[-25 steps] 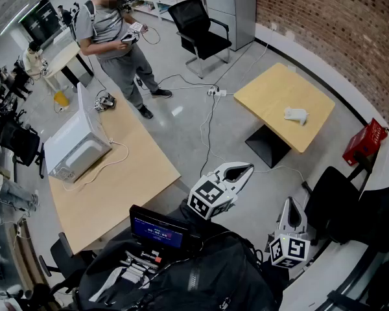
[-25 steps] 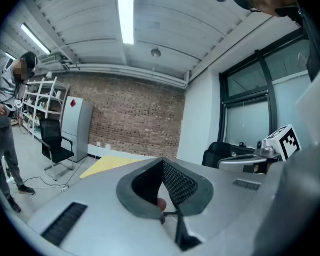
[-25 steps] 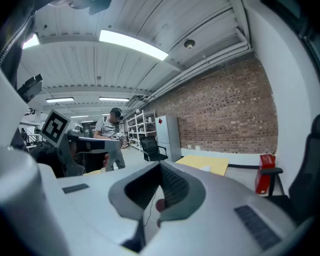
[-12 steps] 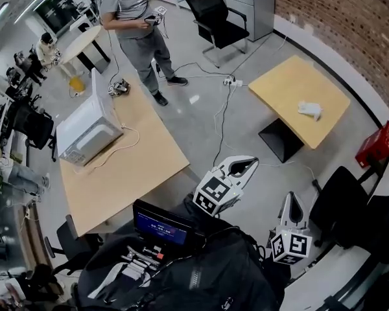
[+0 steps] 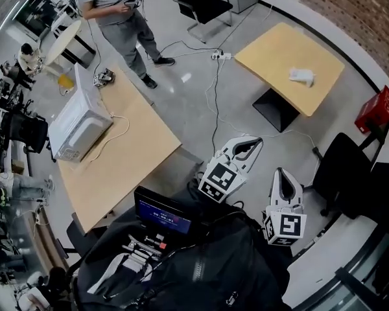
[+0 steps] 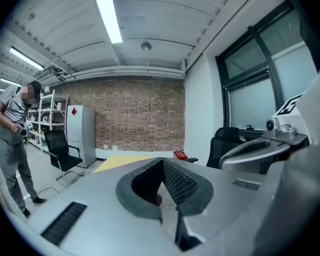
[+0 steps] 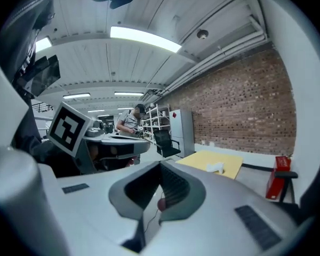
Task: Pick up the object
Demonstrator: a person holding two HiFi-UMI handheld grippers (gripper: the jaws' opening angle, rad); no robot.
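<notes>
Facing lumpy white object (image 5: 301, 76) on wooden table (image 5: 275, 47); left tongs (image 5: 256, 141), right tongs (image 5: 282, 172) closed

Left gripper (image 5: 255, 142) and right gripper (image 5: 282, 172) closed, empty.

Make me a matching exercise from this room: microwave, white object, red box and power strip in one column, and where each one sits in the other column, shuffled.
Things:
1. microwave
2. white object
3. red box
4. power strip

Places:
A. on the small table
B. on the floor between the tables
C. on the long table
D. at the right edge, near the dark chair

Pairs: 1-C, 2-A, 3-D, 4-B
</notes>
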